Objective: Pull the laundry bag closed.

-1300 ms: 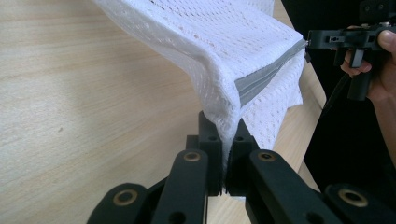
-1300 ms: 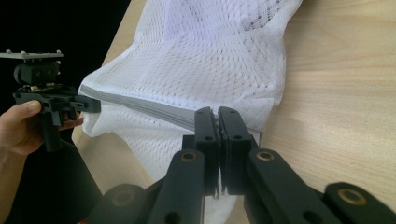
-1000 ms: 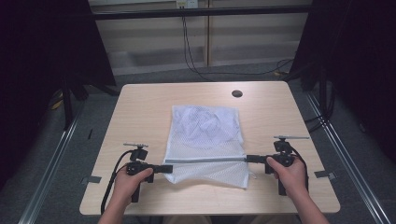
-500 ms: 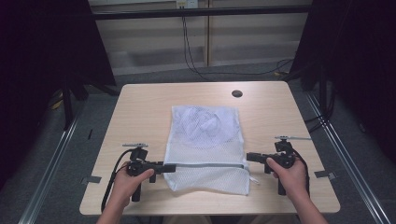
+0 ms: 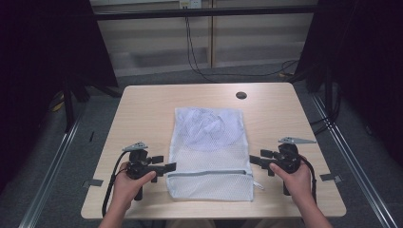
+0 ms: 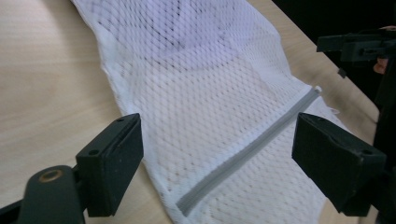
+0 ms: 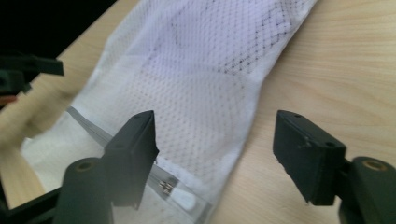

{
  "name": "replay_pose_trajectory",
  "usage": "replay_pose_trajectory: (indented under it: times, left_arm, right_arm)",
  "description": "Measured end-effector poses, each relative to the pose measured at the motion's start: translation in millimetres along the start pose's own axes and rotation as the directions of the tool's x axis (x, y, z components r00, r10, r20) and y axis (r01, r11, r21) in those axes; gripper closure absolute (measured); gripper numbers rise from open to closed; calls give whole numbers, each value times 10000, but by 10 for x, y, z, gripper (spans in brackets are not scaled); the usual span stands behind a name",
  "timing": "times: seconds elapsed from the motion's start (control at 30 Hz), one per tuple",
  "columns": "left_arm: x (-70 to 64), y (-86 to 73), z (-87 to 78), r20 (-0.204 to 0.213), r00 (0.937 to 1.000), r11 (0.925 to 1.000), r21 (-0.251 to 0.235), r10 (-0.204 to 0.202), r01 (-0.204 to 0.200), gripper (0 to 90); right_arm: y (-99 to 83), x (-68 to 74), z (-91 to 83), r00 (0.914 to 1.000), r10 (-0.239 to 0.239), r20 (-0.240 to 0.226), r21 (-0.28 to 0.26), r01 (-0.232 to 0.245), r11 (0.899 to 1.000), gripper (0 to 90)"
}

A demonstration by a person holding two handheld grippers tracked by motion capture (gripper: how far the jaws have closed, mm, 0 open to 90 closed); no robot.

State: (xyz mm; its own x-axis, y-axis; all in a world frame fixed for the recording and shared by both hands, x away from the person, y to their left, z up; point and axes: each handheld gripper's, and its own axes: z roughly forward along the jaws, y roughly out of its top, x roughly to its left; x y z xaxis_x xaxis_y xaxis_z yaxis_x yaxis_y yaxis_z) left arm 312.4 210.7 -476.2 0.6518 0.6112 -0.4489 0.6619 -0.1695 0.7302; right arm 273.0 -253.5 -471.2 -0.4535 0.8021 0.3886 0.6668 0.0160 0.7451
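Observation:
A white mesh laundry bag (image 5: 209, 152) lies flat in the middle of the wooden table (image 5: 142, 114), with a pale garment dimly visible inside its far half. A grey zipper (image 5: 209, 173) runs across it near the front edge. My left gripper (image 5: 170, 166) stands open just off the bag's left edge, level with the zipper. My right gripper (image 5: 253, 159) is open just off the right edge. In the left gripper view the jaws of the left gripper (image 6: 215, 140) frame the mesh bag (image 6: 210, 70) and zipper (image 6: 252, 144). In the right gripper view the right gripper (image 7: 215, 140) frames the bag (image 7: 205, 84) and the zipper pull (image 7: 168, 185).
A small dark round hole (image 5: 241, 95) sits in the tabletop near the far edge. Bare wood lies on both sides of the bag. Metal rails (image 5: 52, 166) run along the floor beside the table, and cables (image 5: 195, 52) hang at the back.
Both grippers held the bag's zipper edge taut and drew it toward the person. They have let go and moved slightly outward, and the bag now lies flat.

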Motion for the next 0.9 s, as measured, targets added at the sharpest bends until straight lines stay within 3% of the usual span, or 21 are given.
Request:
replay_pose_trajectory:
  times: [0.13,0.33,0.43,0.5,0.57,0.7,0.77,0.9]
  left_arm:
    - [21,3,-12,-425,9981,9981,-410,437,-454,129]
    - [47,8,-27,-1108,9872,9917,-448,1147,-1202,99]
    - [54,8,-34,-1632,9702,9817,-351,1790,-1870,87]
    - [61,8,-37,-1783,9664,9809,-249,1854,-1928,80]
    - [69,3,-35,-2032,9573,9773,-92,2055,-2117,76]
    - [89,1,-38,-2223,9521,9764,-27,2097,-2157,75]
    - [100,2,-42,-2196,9555,9791,-67,1968,-2032,72]
    - [115,-1,-50,-2314,9526,9794,46,1973,-2017,69]
  right_arm:
    - [-8,-6,8,9994,-314,117,109,313,9995,265]
    - [-10,-6,4,9971,-683,323,12,683,9977,230]
    - [-12,-4,-2,9944,-959,438,-73,964,9953,214]
    - [-15,-12,-5,9913,-1198,548,-20,1200,9928,210]
    - [-16,-16,-10,9892,-1306,664,17,1307,9914,203]
    - [-13,-26,-10,9890,-1282,733,-33,1287,9917,201]
    - [-14,-31,-4,9880,-1317,802,9,1320,9912,197]
    - [-20,-40,0,9872,-1353,841,65,1353,9908,192]
